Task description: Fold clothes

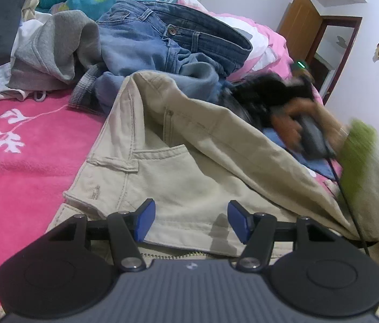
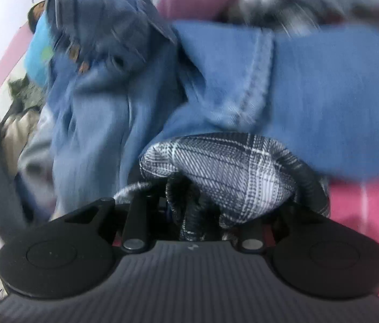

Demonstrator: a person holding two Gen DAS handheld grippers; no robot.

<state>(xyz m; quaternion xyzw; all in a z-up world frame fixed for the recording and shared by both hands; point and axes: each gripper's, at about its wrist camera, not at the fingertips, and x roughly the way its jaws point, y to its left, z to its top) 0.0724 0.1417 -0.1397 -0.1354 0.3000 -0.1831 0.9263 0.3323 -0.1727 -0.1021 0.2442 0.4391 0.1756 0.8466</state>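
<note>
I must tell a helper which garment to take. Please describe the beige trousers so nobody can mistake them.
Start at the pink blanket covering the bed. The beige trousers lie on it nearest the camera, in front of the blue jeans. They are the only pale khaki garment, with a stitched pocket.

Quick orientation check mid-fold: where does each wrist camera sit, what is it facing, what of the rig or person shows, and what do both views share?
Left wrist: on the left gripper, angled down over beige trousers on a pink blanket; its blue-padded fingers stand open, and the person's hand carrying the right gripper shows blurred.
Right wrist: on the right gripper, close over blue jeans; plaid fabric is bunched between its fingers, hiding the pads.
Shared: the jeans, the beige trousers and the pink bedding.
</note>
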